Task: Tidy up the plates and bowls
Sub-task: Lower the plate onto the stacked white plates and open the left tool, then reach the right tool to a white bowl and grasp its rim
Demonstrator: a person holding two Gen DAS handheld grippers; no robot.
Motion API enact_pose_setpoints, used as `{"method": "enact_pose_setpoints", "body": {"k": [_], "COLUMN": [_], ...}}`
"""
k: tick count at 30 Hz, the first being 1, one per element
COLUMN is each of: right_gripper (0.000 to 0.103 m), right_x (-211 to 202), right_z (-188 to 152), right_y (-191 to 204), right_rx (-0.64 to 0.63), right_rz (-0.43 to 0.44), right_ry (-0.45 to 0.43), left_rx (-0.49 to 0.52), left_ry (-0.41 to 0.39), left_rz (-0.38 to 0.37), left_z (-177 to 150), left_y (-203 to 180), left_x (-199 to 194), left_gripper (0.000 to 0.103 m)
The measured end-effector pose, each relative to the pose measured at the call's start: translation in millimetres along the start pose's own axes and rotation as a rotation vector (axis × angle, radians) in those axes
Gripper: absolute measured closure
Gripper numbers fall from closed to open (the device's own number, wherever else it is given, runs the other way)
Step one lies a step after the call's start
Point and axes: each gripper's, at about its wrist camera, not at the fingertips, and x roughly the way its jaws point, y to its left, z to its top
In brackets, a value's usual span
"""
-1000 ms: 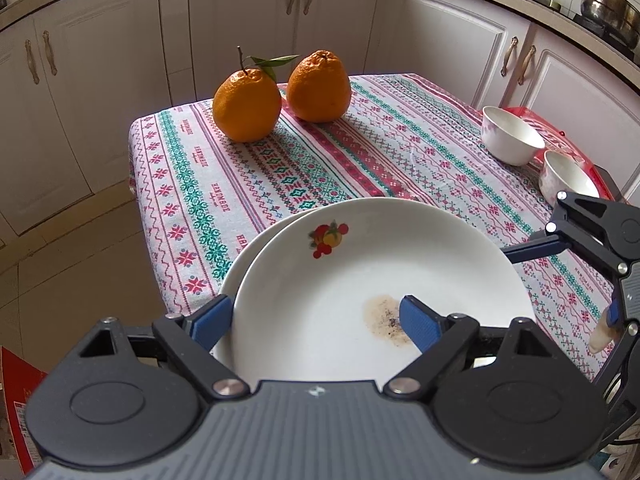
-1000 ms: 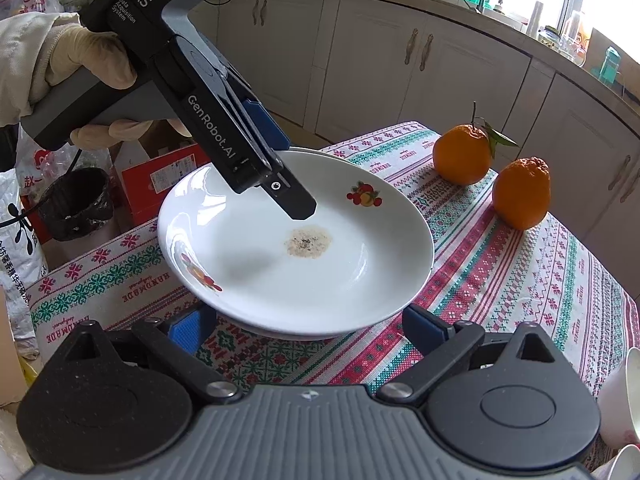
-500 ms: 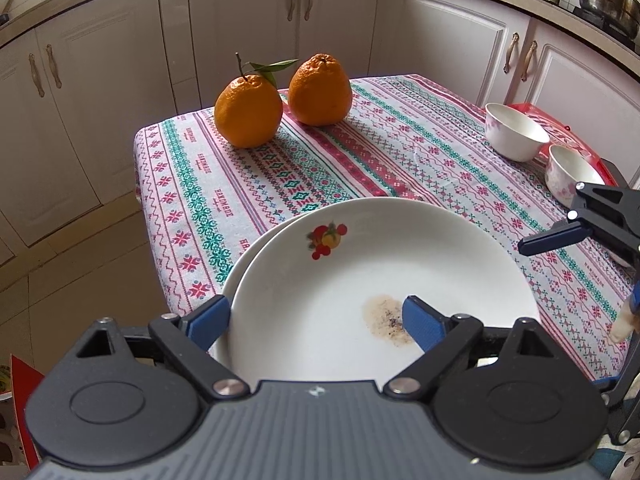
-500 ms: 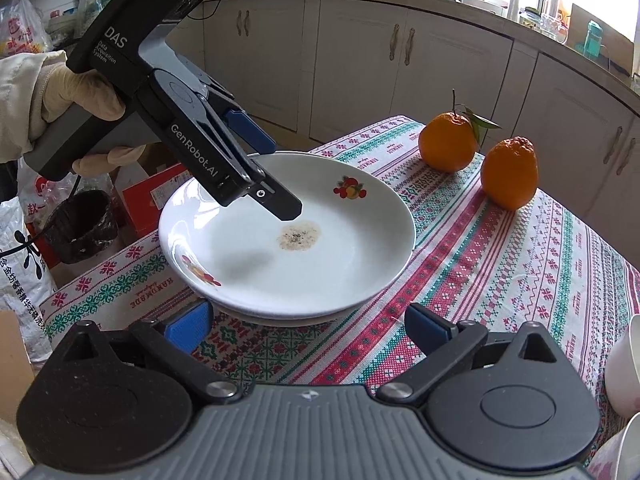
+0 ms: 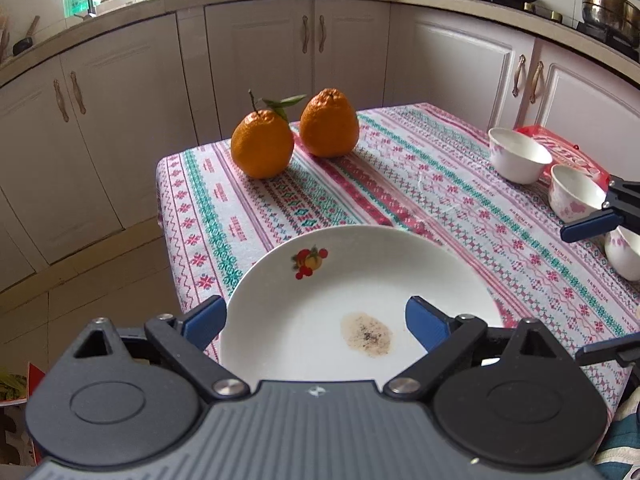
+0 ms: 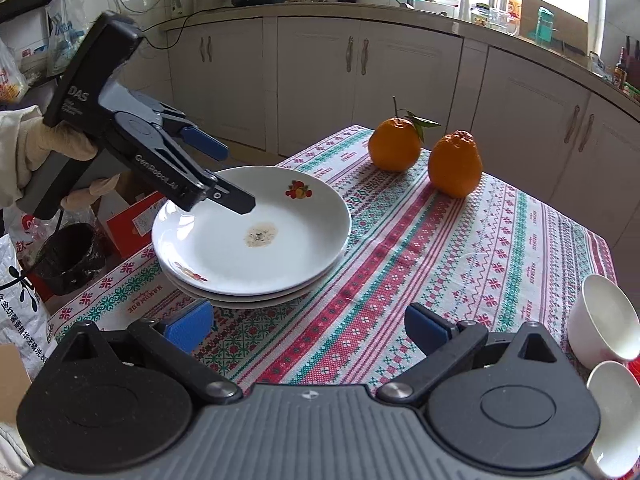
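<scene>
Although the plates (image 6: 256, 248) already sat stacked at the table's near-left corner, with the left gripper (image 6: 236, 178) spread, having just widened, and empty above them, the bowls (image 5: 520, 156) still waited apart at far right, near the equally unclenched right gripper (image 6: 306, 326).

Your left tool (image 6: 222, 178) is matte black with blue pads on its fingers (image 6: 204, 144), silver screws at the pivots and white "DAS" and "GenRobot.AI" lettering. Your right tool (image 6: 306, 326) matches, with a ribbed grey housing. You wear a cream glove (image 6: 48, 148).
</scene>
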Motion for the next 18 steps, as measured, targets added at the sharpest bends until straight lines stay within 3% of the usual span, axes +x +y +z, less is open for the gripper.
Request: {"method": "enact_pose_setpoints", "body": {"k": [8, 16, 18], "right_gripper": [0.000, 0.000, 0.000], "right_x": [-31, -83, -95], "right_z": [-19, -57, -69], "right_y": [-25, -55, -66], "right_rx": [0.108, 0.183, 0.213], "right_rz": [-0.083, -0.212, -0.234], "right_ry": [-0.009, -0.053, -0.062], "left_rx": [-0.003, -0.010, -0.006], "left_ry": [-0.165, -0.205, -0.201], "left_rz": [-0.013, -0.013, -0.043], "left_z": [-9, -28, -30], "left_y": [-61, -137, -154], "left_x": [-43, -44, -40], "left_gripper": [0.004, 0.003, 0.003]}}
